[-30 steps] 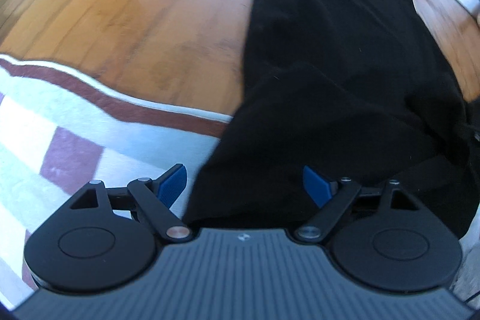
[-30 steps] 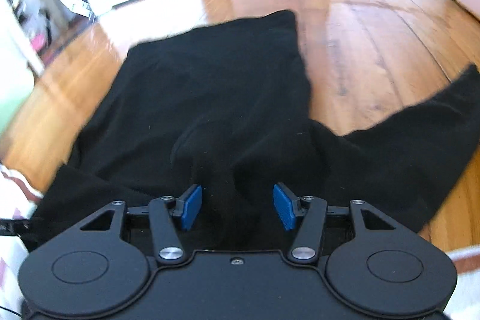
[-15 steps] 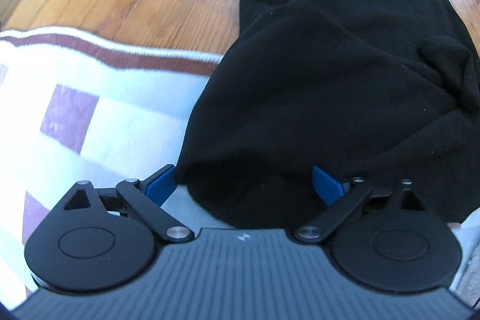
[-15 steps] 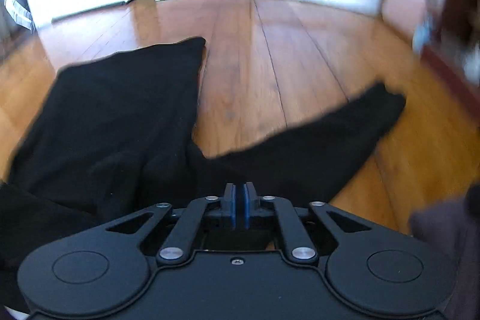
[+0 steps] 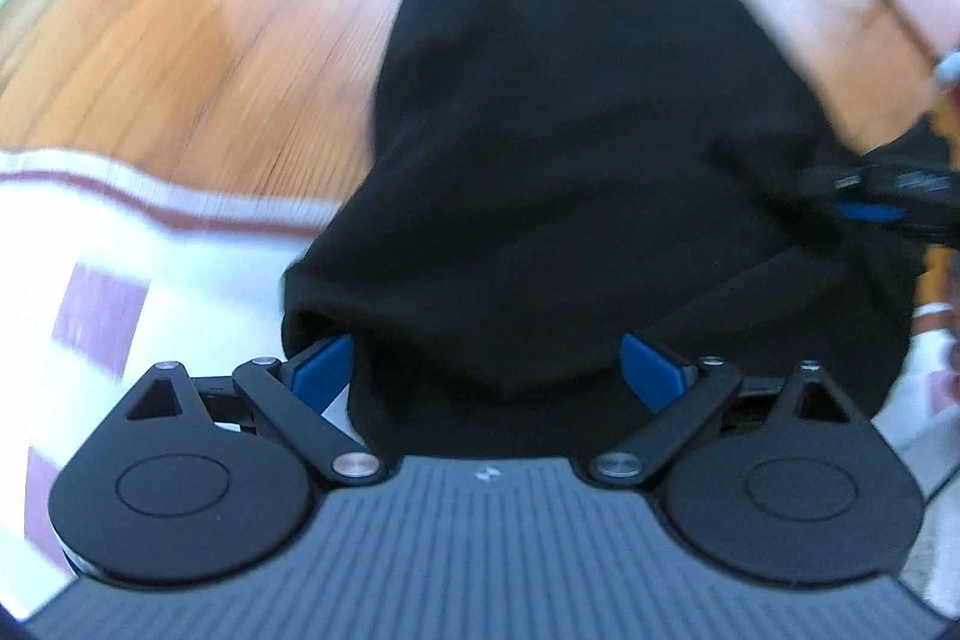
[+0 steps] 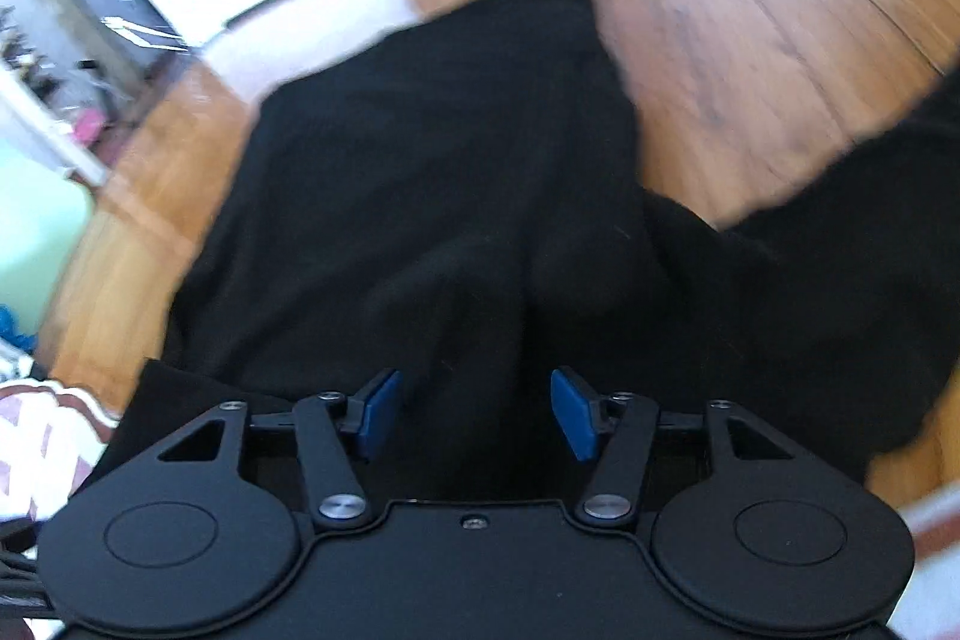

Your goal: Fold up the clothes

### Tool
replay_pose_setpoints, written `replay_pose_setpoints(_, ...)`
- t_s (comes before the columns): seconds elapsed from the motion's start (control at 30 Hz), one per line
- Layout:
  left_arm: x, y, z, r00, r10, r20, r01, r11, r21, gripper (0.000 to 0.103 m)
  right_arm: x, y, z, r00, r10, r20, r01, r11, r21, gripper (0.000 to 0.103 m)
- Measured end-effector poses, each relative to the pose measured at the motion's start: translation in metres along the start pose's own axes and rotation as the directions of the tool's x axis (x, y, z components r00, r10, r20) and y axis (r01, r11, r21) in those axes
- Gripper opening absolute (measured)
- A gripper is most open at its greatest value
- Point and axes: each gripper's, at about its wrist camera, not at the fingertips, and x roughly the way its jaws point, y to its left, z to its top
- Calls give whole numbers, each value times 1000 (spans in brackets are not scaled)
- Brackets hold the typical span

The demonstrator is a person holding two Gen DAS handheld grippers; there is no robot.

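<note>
Since the last frame the right hand-held gripper [image 6: 474, 415] has swung back over the black fabric garment [image 6: 432, 196], jaws opening, gripping nothing; the left hand-held gripper [image 5: 487, 376] gapes wide, cloth between its jaws unpinched.

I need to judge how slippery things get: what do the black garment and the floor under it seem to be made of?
Black garment: soft matte knit, probably cotton jersey or fleece; it drapes in rounded folds with no shine. Floor: varnished wooden boards, showing plank seams, grain and bright window glare.
</note>
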Motion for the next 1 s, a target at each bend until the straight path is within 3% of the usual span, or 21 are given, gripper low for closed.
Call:
replay_pose_setpoints(0.03, 2, -1, 0, 1000, 1, -1, -1, 1000, 4, 97, 3, 1, 3, 1000, 13, 16, -12, 999, -40, 3)
replay_pose_setpoints(0.07, 5, -3, 0, 1000, 2, -2, -2, 1000, 8, 97, 3, 8, 5, 999, -1, 32, 5, 992, -128, 4)
replay_pose_setpoints(0.17, 12, -7, 0, 1000, 5, -4, -5, 1000, 20, 97, -22, 14, 9, 988, -84, 126, 104, 982, -160, 5)
replay_pose_setpoints(0.23, 21, -6, -2, 999, 16, -30, -15, 1000, 20, 97, -44, 6, 9, 989, -107, 104, 116, 990, -81, 5)
replay_pose_setpoints(0.27, 25, -5, -2, 998, 22, -51, -21, 1000, 20, 97, -49, -1, 8, 989, -139, 52, 142, 988, -64, 6)
replay_pose_setpoints(0.37, 36, -6, -4, 990, 74, -123, -68, 997, 46, 97, -49, -24, 3, 966, -209, -151, 211, 978, -3, 14)
replay_pose_setpoints(0.43, 41, -4, -7, 982, 102, -157, -95, 994, 55, 97, -46, -43, 0, 954, -184, -235, 209, 974, 83, 16)
replay_pose_setpoints(0.53, 38, 1, -6, 983, 88, -160, -82, 996, 39, 97, -48, -57, 8, 975, -71, -211, 117, 970, 214, 24)
replay_pose_setpoints(0.6, 29, 8, 0, 993, 35, -117, -35, 999, 1, 97, -51, -65, 13, 985, -23, -168, 67, 962, 263, 48)
replay_pose_setpoints(0.73, 14, 26, 18, 1000, -4, -2, 4, 998, -58, 97, -62, -74, 14, 987, -83, -139, 123, 942, 312, 50)
replay_pose_setpoints(0.87, 24, 45, 26, 1000, -8, 6, 8, 992, -122, 97, -79, -79, 6, 989, -122, -82, 145, 911, 387, 59)
replay_pose_setpoints(0.93, 32, 52, 27, 1000, 0, -16, -2, 990, -142, 97, -71, -83, 4, 989, -119, -89, 145, 912, 384, 67)
replay_pose_setpoints(1.0, 40, 60, 29, 999, 22, -34, -27, 988, -155, 97, -56, -81, 2, 984, -132, -121, 167, 917, 361, 66)
